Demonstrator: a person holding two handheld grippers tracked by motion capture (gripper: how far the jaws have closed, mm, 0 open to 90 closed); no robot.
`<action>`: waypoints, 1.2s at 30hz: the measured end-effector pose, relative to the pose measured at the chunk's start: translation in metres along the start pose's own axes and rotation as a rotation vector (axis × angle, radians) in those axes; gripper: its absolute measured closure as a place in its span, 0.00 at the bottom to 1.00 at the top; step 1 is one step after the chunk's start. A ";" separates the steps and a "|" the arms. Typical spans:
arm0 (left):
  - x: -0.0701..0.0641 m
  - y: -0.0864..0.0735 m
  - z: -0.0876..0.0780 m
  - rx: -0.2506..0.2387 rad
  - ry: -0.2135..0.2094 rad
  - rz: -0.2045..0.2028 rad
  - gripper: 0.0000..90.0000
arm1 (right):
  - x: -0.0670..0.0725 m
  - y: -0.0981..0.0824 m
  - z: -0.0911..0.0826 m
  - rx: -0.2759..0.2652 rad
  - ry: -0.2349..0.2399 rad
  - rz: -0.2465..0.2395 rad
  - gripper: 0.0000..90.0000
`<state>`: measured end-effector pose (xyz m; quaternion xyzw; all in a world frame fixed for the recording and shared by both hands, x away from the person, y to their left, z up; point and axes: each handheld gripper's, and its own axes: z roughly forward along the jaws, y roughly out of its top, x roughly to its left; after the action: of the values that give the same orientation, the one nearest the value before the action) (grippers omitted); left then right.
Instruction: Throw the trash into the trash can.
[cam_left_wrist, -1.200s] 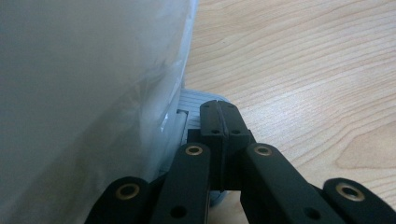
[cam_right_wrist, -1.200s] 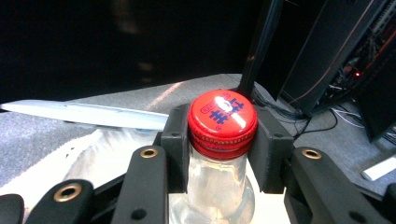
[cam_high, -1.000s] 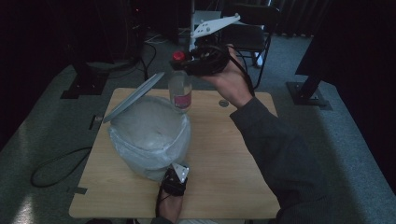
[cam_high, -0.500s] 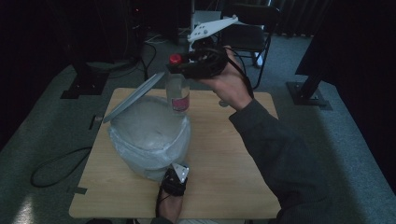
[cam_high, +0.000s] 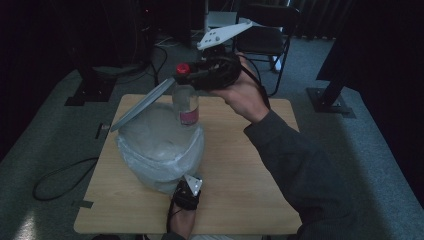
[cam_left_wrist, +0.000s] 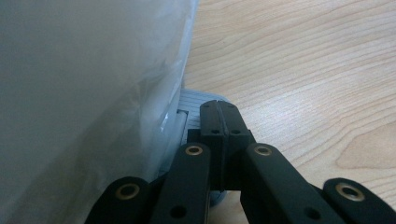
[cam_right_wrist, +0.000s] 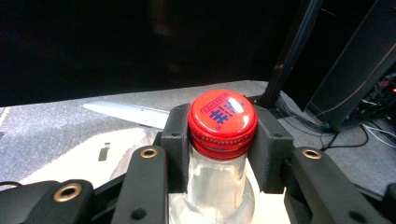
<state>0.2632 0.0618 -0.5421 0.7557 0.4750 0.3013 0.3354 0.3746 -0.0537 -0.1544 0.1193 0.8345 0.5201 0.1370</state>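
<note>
— Where is the bottle (cam_high: 185, 102) now, and what has hold of it?

— My right claw (cam_right_wrist: 222, 135) is clamped on its neck, just under the red cap (cam_right_wrist: 222, 116); one jaw to each side, pressed against it; in the high view it hangs upright over the bin (cam_high: 160, 150), above the mouth of the white liner bag (cam_left_wrist: 84, 93); the bin's lid (cam_high: 142, 104) is tipped up beside it on the far left.

— And your other claw?

— My left claw (cam_left_wrist: 218, 122) is fully closed, jaws pressed flat together with nothing between them; it sits low on the table (cam_high: 240, 165) at the bin's near foot, on what looks like a ribbed grey pedal (cam_left_wrist: 195, 105); I judge it is pressing that to prop the lid, though I cannot be certain.

— What could go wrong?

— The grip is narrow and high; the neck is smooth plastic, so the body could swing or slip through if I tilt my wrist; if I let go off-centre it may strike the rim and roll onto the table; if my left claw eases off, the lid might drop against the bottle; and the liner is loose, so a hard landing could drag it down inside the bin.
</note>
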 end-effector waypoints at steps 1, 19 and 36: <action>0.000 0.000 0.000 0.000 0.000 0.000 1.00 | 0.000 0.000 0.000 0.000 0.000 0.000 0.69; 0.000 0.000 0.000 0.000 0.000 0.000 1.00 | 0.013 0.001 0.008 0.008 0.056 -0.024 0.69; 0.000 0.000 0.000 0.000 0.000 0.000 1.00 | 0.019 -0.002 0.018 0.024 0.096 -0.038 0.69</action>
<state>0.2632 0.0618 -0.5421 0.7556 0.4751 0.3012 0.3355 0.3627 -0.0329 -0.1663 0.0802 0.8484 0.5126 0.1051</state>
